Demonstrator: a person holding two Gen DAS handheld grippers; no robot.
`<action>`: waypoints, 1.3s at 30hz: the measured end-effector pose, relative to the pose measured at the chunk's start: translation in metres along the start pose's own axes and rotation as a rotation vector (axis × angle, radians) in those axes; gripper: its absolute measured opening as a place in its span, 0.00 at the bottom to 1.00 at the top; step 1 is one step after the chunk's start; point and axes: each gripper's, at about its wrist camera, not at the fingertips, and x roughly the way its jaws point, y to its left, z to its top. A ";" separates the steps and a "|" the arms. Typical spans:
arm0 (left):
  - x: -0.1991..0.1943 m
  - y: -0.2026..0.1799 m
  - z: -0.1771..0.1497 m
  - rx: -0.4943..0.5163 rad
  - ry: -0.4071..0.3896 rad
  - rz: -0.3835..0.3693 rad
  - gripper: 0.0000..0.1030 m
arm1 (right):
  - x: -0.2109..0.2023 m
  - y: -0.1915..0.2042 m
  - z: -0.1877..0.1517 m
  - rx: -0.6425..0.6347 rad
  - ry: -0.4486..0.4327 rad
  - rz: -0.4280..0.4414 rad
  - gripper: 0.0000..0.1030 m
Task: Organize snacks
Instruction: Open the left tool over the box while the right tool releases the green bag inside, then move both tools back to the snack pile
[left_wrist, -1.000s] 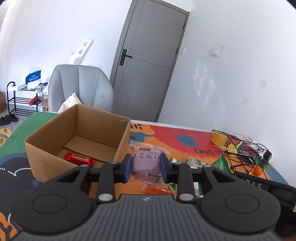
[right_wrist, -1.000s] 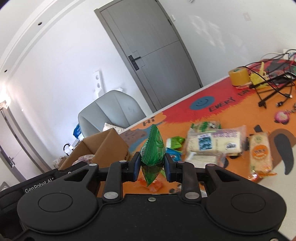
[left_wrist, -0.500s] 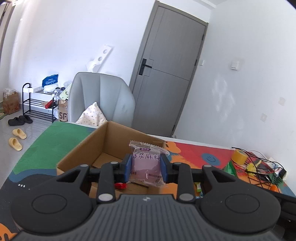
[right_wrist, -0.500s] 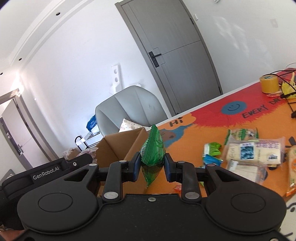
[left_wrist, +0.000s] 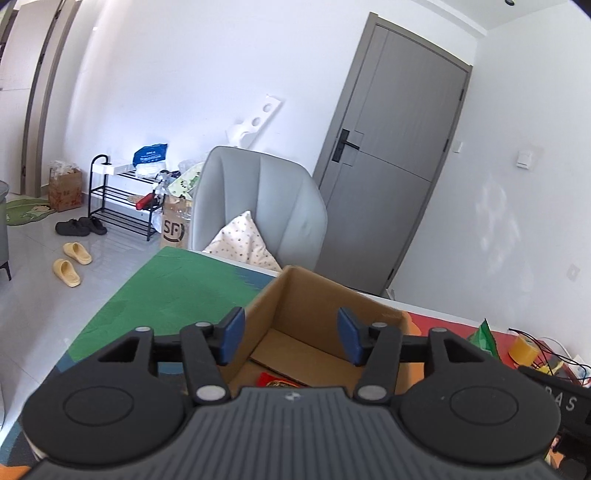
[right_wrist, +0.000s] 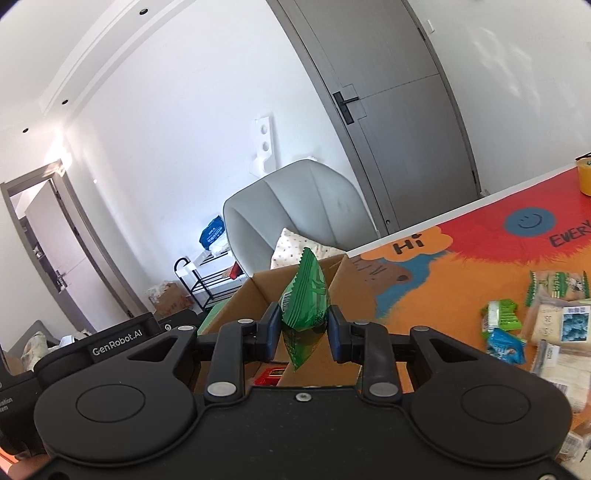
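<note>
An open cardboard box (left_wrist: 295, 291) stands on the colourful table mat, with a red packet (left_wrist: 277, 382) on its floor. My left gripper (left_wrist: 290, 341) hangs over the box; its jaws are opening and nothing is between them. The purple packet it held is out of sight. In the right wrist view my right gripper (right_wrist: 301, 332) is shut on an upright green snack packet (right_wrist: 306, 299), just at the near right side of the box (right_wrist: 251, 295). That green packet's tip (left_wrist: 484, 336) shows at the right of the left wrist view.
Several snack packets (right_wrist: 546, 317) lie on the orange part of the mat (right_wrist: 443, 280) to the right. A yellow tape roll (left_wrist: 522, 349) and cables sit at the far right. A grey chair (left_wrist: 266, 206) with a cushion stands behind the table.
My left gripper moved left over the box and let go of the purple packet, which is gone from view. The right gripper followed leftward toward the box, still gripping the green packet.
</note>
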 end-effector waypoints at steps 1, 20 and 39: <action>-0.001 0.002 0.001 -0.005 -0.001 0.005 0.57 | 0.002 0.004 0.000 -0.004 0.003 0.006 0.27; -0.021 0.018 -0.007 -0.101 0.011 0.034 1.00 | -0.021 0.003 -0.003 0.035 -0.034 -0.113 0.92; -0.034 -0.041 -0.030 -0.036 0.059 -0.080 1.00 | -0.087 -0.066 -0.015 0.108 -0.079 -0.270 1.00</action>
